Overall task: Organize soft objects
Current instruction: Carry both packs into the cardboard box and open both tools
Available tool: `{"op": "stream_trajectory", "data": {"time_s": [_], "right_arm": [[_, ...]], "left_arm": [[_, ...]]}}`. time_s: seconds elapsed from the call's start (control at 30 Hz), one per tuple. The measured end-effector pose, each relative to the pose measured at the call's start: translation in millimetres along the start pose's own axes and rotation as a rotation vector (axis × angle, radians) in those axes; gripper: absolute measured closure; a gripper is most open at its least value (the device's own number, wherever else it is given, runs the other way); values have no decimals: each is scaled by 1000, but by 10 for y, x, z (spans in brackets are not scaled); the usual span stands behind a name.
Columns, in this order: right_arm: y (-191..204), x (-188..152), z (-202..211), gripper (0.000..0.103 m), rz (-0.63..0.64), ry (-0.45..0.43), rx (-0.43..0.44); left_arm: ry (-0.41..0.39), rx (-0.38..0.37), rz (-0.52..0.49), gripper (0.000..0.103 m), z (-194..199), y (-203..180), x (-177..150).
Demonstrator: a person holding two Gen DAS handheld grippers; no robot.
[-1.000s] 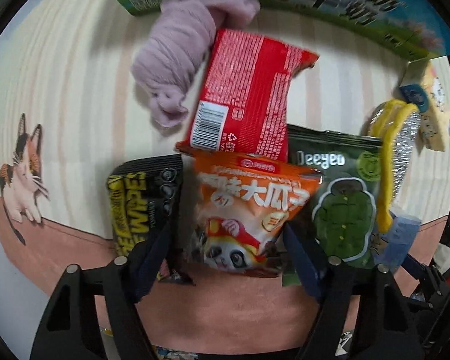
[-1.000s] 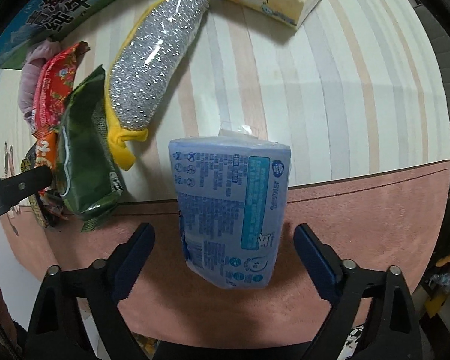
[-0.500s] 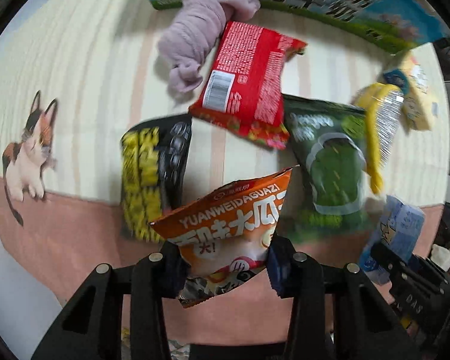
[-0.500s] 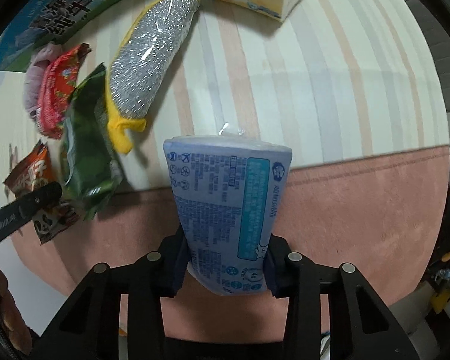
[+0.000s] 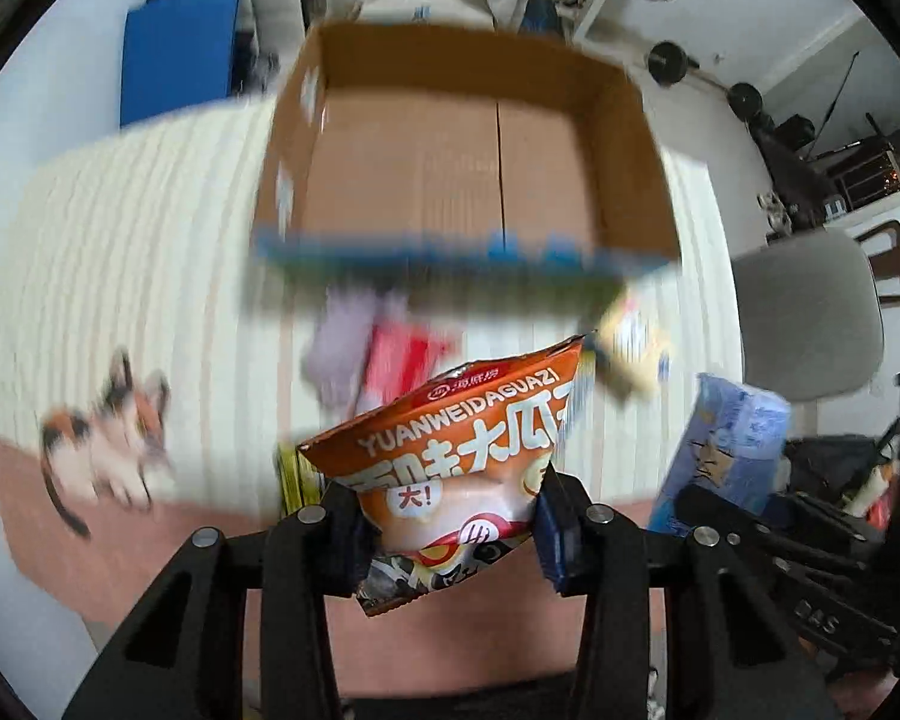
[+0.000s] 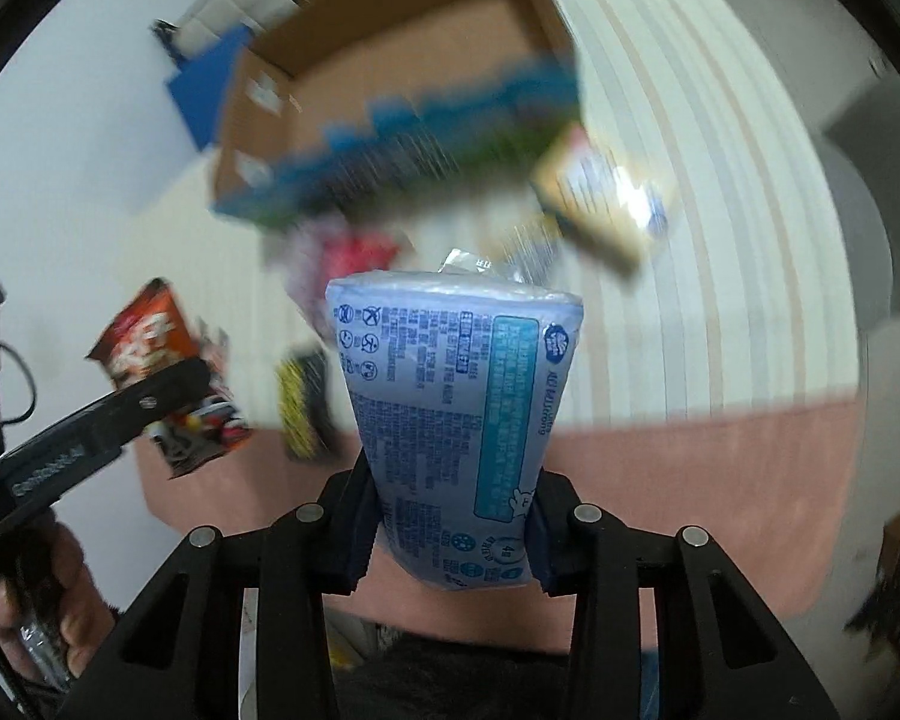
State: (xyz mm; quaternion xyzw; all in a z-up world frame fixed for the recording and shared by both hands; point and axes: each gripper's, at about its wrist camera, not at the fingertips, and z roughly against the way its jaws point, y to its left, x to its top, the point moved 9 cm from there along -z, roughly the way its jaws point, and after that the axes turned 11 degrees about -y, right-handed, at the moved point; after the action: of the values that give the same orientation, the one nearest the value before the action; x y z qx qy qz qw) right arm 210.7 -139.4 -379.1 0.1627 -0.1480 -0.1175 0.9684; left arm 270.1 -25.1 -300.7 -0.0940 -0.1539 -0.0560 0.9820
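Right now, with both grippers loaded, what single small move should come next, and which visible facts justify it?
Probably carry both packs forward over the open cardboard box. The left gripper clamps the orange snack bag, the right gripper clamps the blue tissue pack, both are lifted, and the box looks empty.

left tool clamped, right tool clamped

My way to the open brown cardboard box goes over its blurred blue-green front wall. The box floor is bare. Before the wall, a pale purple cloth, a red packet and a yellow tissue pack crowd the striped mat.
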Motion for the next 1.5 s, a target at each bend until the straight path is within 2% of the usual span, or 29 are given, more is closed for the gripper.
{"op": "stream_trajectory", "data": {"time_s": [0.07,0.17,0.27,0.37,0.5,0.6,0.77,1.0,1.13,1.17,1.23,1.27,1.3,1.33,1.4,1.43,1.5], "right_arm": [[76,525,40,60,49,-37,-14],[169,1271,-215,60,103,-60,-30],[177,1795,-494,60,132,-51,-42],[169,2249,-934,60,156,-10,-59],[111,2594,-1429,60,174,27,-103],[15,2783,-1724,60,180,56,-137],[-137,2898,-1960,60,212,80,-196],[-230,2991,-2093,56,217,77,-215],[-178,2945,-2120,44,226,90,-204],[-163,2934,-2114,42,225,90,-205],[-144,2930,-2079,38,224,78,-212],[-139,2927,-2057,36,224,74,-216],[-137,2928,-2036,36,221,74,-219],[-129,2918,-2012,34,216,76,-220],[-122,2895,-1934,26,208,72,-230],[-123,2895,-1896,16,205,65,-239],[-124,2866,-1792,13,191,51,-238]], "left_arm": [[-9,-2,16,63,-108,35,454],[8,-16,46,63,-409,88,1059],[39,-16,56,63,-865,116,1589],[106,-51,84,63,-1396,93,1879],[207,-123,160,63,-1983,59,2102],[260,-151,179,63,-2291,7,2140],[308,-198,158,63,-2544,-139,2160],[347,-188,108,62,-2756,-237,2178],[370,-168,110,59,-2778,-216,2138],[371,-160,110,55,-2769,-207,2140],[349,-154,111,40,-2695,-189,2170],[339,-149,100,29,-2643,-188,2184],[328,-145,94,24,-2594,-181,2191],[318,-139,88,22,-2547,-174,2198],[295,-127,69,13,-2440,-149,2198],[279,-113,54,11,-2363,-138,2194],[253,-101,40,6,-2193,-107,2141]]}}
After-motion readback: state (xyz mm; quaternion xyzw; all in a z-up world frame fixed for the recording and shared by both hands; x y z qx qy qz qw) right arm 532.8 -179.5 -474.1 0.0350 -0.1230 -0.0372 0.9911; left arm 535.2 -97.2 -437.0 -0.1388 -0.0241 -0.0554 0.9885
